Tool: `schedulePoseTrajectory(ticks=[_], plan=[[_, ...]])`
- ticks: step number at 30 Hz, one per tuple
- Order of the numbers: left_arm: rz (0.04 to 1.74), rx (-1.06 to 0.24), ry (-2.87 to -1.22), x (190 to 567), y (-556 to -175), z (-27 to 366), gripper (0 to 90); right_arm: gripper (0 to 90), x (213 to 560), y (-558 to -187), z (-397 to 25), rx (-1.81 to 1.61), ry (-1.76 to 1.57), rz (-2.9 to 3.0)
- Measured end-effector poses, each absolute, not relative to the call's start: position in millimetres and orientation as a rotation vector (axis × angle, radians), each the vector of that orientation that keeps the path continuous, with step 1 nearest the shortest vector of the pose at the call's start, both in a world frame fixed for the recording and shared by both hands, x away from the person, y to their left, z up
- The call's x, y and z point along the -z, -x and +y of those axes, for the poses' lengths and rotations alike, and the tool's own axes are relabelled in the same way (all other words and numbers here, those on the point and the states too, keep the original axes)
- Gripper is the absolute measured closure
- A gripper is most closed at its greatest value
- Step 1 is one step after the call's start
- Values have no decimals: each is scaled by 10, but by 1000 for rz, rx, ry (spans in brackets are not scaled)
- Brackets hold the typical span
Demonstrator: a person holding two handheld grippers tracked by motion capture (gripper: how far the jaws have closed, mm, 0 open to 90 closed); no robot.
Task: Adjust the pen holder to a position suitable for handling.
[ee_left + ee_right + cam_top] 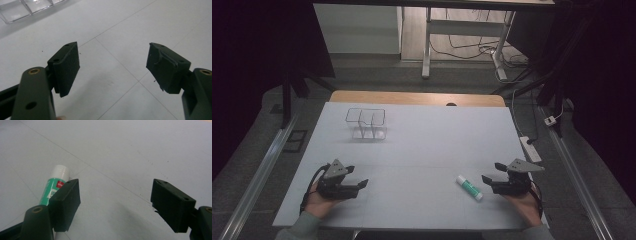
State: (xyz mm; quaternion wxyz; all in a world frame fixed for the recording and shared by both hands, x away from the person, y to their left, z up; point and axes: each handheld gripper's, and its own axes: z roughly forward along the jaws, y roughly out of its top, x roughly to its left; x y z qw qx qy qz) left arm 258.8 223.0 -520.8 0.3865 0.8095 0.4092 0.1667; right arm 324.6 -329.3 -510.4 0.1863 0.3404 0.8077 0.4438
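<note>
While both tools rest low at the near edge, the white-topped bench is seen as the largest thing, with a clear divided organiser tray set toward its far left. Two compartments are made out in that tray, and nothing can be seen inside them; a corner of it is also caught at the top of the left gripper view, where its cells look bare.

The left tool is held with its jaws spread wide over bare bench surface, nothing between them. The right tool is likewise spread apart and pinches nothing.

Just beside the right tool, on its inner side, a glue stick is laid flat on the bench, well apart from the tray. Its white cap and green label are seen past one jaw in the right gripper view.

The stick is judged to be light, stiff and smooth-walled, so it is likely to roll or slip if nudged. A grip across the middle of the barrel, square to its length, would be safest.
</note>
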Motion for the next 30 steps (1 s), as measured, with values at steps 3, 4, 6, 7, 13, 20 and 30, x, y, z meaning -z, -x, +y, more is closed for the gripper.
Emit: schedulePoseTrajectory(ticks=[3, 4, 6, 7, 13, 20, 30], plan=[[1042, -426, -2061, 5207, -2587, 2230, 261, 231, 5104, -3246, -3293, -1255, -958, 2273], [1042, -428, -2060, 5205, -2586, 2232, 261, 231, 5104, -3246, -3293, -1255, -958, 2273], [1040, -431, -2062, 5202, -2583, 2233, 263, 231, 5105, -3247, -3293, -1252, -959, 2272], [1039, -434, -2059, 5196, -2581, 2235, 263, 231, 5105, -3248, -3294, -1248, -959, 2272], [1042, -435, -2063, 5192, -2632, 2217, 263, 231, 5105, -3248, -3294, -1238, -952, 2277], [1075, -430, -2041, 5185, -2725, 2271, 269, 231, 5099, -3240, -3298, -1244, -954, 2265], [1150, -451, -2025, 5159, -2934, 2379, 276, 233, 5090, -3238, -3307, -1248, -958, 2259]])
